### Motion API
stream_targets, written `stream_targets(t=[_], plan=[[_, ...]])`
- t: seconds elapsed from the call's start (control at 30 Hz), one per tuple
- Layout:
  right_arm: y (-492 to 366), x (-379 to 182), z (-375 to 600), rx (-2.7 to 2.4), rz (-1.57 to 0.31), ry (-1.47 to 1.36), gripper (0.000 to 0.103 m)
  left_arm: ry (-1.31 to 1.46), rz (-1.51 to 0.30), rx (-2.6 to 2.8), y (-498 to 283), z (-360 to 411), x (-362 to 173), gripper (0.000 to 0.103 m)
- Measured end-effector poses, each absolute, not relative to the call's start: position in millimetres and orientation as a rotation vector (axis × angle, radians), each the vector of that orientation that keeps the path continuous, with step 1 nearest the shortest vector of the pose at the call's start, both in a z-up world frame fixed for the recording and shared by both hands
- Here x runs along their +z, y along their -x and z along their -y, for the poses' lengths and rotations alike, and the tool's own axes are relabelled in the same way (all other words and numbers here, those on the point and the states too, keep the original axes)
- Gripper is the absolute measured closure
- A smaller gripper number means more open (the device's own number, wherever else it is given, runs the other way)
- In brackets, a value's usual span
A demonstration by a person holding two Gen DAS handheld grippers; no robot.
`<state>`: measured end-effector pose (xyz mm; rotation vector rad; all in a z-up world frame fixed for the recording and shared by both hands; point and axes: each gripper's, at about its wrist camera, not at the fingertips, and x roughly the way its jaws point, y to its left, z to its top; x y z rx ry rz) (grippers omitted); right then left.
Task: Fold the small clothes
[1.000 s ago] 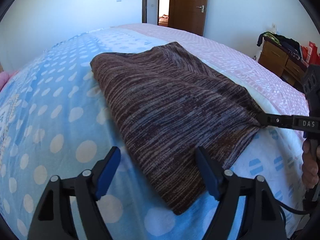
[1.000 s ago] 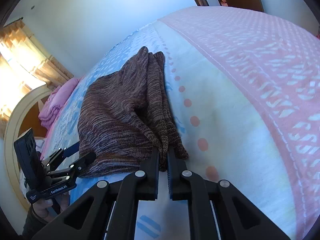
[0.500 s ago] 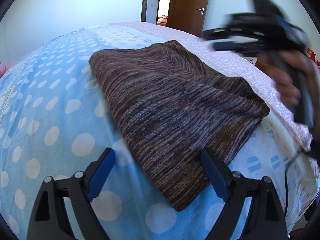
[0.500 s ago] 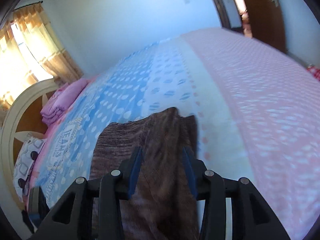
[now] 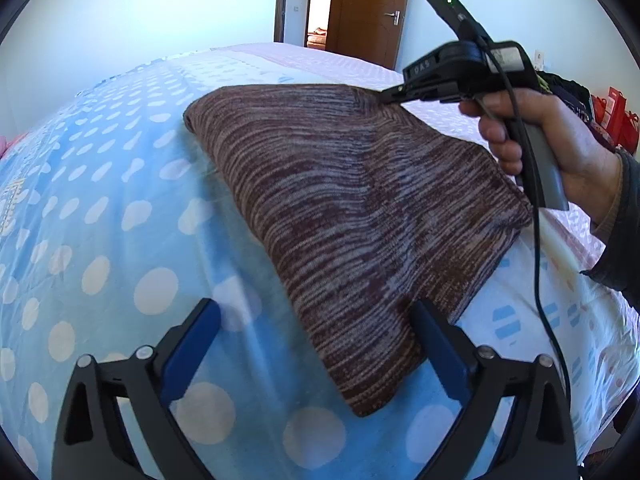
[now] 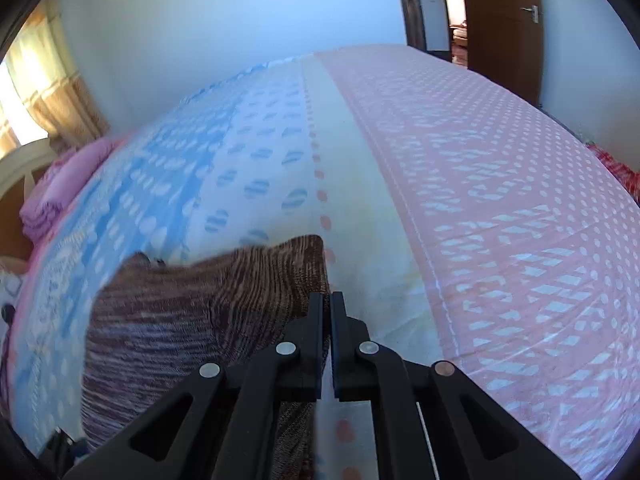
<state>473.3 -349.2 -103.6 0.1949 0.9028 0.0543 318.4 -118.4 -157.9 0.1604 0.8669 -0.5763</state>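
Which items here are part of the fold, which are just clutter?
In play: brown knit garment; right gripper, shut at its far corner; left gripper, open at the near edge.

Clutter: pink folded bedding; dark clothes pile; red bag.

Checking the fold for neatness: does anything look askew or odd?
The brown knit garment lies skewed on the bedspread, its far corner at the right gripper bunched. Left gripper is open. No damage.

Both wrist views low over bed (image 5: 100,208)
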Motion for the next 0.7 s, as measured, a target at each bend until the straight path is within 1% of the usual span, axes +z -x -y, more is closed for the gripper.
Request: stream_targets(t=[0.07,0.1,0.13,0.23,0.37,0.43,0.53,0.57,0.67,0.7], plan=[[-467.6,-102.8,346.7,0.091,-0.892,-0.195,0.096,-0.156,-0.868,-0.577,-318.7,117.8,-157.2,0.003],[-459.9,-98.2,346.0,0.092,-0.877,-0.185,0.087,-0.154,-0.867,-0.577,-319.4,117.3,-156.7,0.003],[-449.6,-91.9,346.3,0.100,-0.858,-0.184,0.083,-0.148,-0.866,-0.579,-320.1,116.2,-155.8,0.003],[-415.0,-70.1,347.4,0.139,-0.775,-0.202,0.083,-0.112,-0.850,-0.589,-321.2,107.9,-153.8,0.003],[-371.2,-57.8,329.0,0.311,-0.753,-0.168,0.083,-0.105,-0.856,-0.579,-321.9,103.9,-154.5,0.003],[-356.9,-69.6,318.0,0.366,-0.805,-0.118,0.083,-0.118,-0.854,-0.574,-319.9,104.9,-155.2,0.003],[-352.1,-99.6,320.0,0.293,-0.896,-0.071,0.083,-0.127,-0.854,-0.564,-316.5,106.6,-155.1,0.003],[-353.2,-119.6,327.1,0.266,-0.979,-0.089,0.083,-0.130,-0.859,-0.561,-315.6,106.9,-155.5,0.001],[-341.9,-123.5,338.3,0.250,-0.969,-0.099,0.082,-0.135,-0.853,-0.563,-311.8,109.8,-153.9,0.001],[-341.3,-120.7,338.4,0.231,-0.978,-0.083,0.078,-0.132,-0.852,-0.566,-311.3,110.1,-154.2,0.001]])
